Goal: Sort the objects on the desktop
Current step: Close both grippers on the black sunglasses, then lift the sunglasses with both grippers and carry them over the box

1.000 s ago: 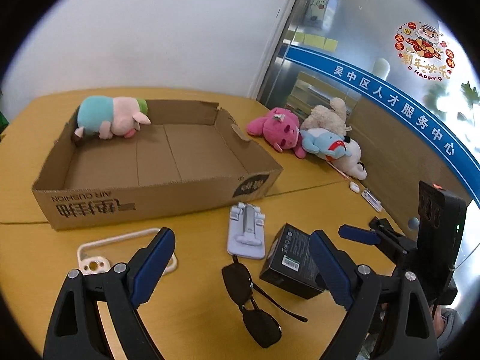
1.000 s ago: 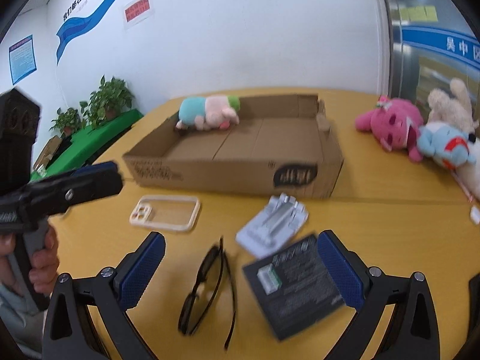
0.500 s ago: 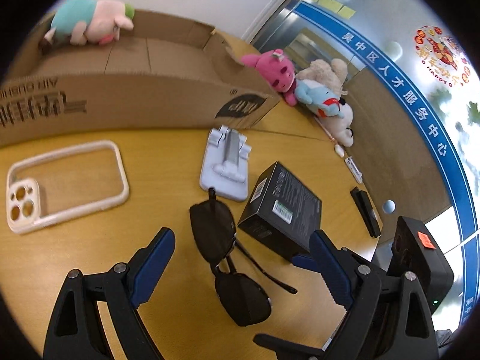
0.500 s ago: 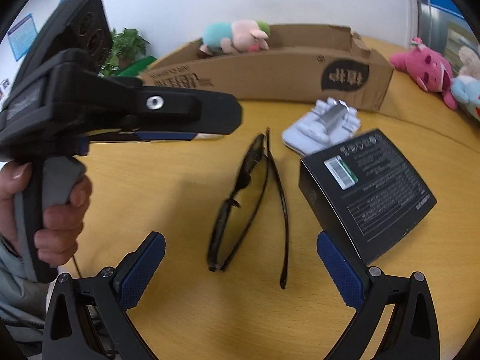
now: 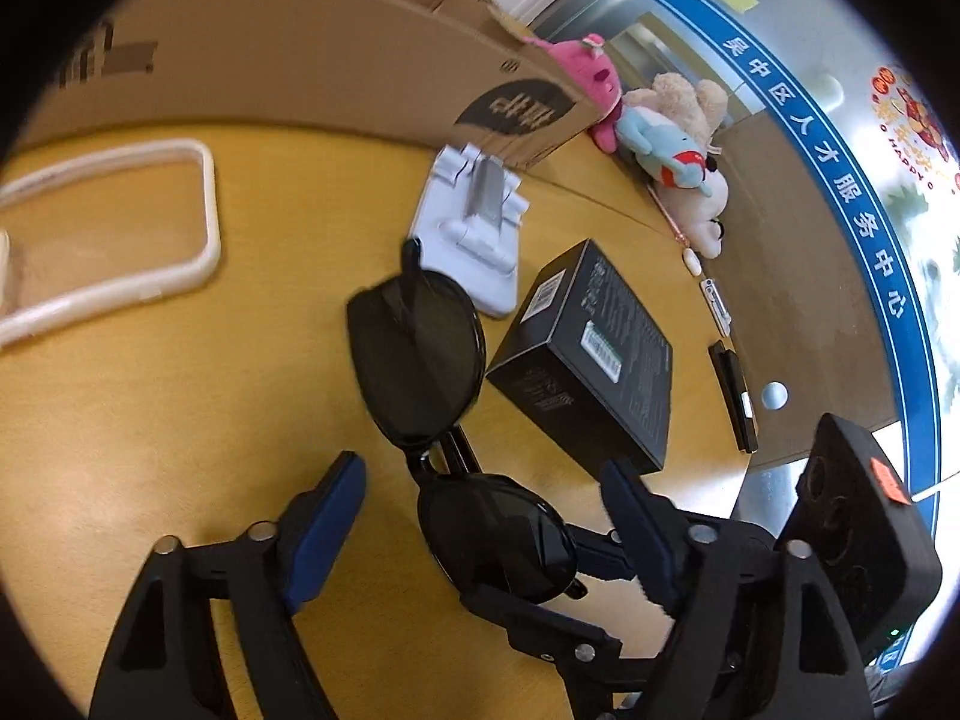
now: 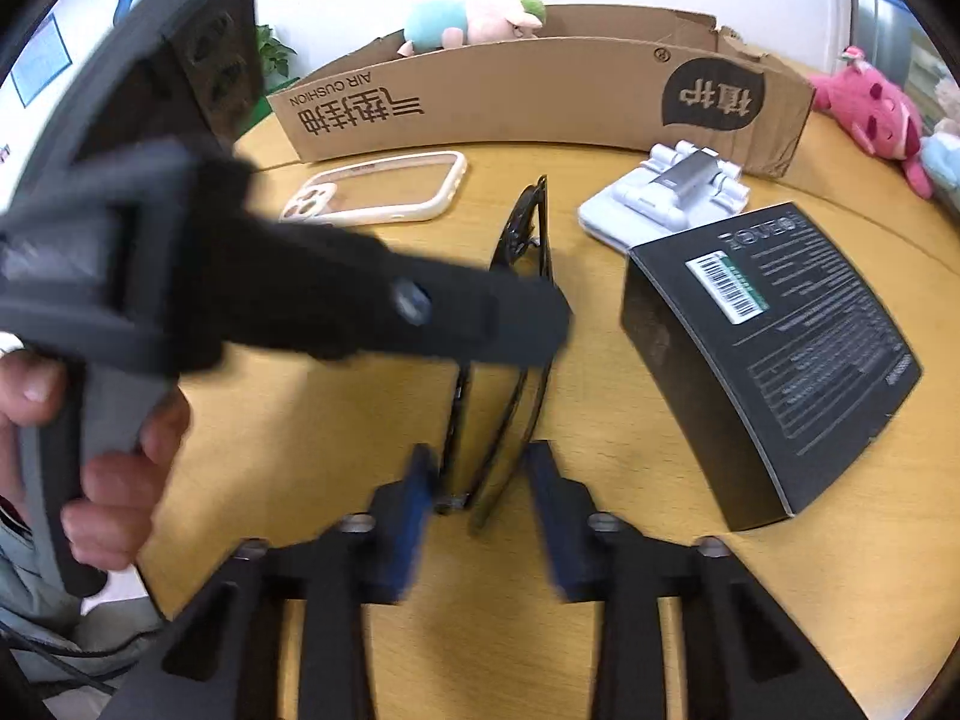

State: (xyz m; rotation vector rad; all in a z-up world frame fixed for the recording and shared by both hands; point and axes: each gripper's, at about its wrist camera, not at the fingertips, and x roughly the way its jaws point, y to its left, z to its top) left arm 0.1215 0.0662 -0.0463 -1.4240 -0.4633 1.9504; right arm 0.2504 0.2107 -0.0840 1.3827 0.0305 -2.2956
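1. i take the sunglasses (image 5: 444,414) as my landmark; they lie on the yellow table (image 5: 150,420), in front of the cardboard box (image 5: 312,54), not yet sorted.
2. to their left lies the white phone case (image 5: 120,228), well apart from them and from my fingers.
3. my left gripper (image 5: 480,516) stands wide, its blue pads (image 5: 327,516) either side of the near lens, touching nothing as far as i can tell.
4. the glasses' long axis runs away from me toward the box, lens behind lens, so from the left i meet them end-on.
5. my right gripper (image 6: 480,480) is the closer one: its jaws are narrow, just outside the folded near end of the sunglasses (image 6: 498,372); blur hides whether they touch yet.
6. i judge the right hand makes the pinch, squeezing across the thin folded frame.
7. right of the glasses sit the grey phone stand (image 5: 474,228) and the black carton (image 5: 588,360), near but apart.
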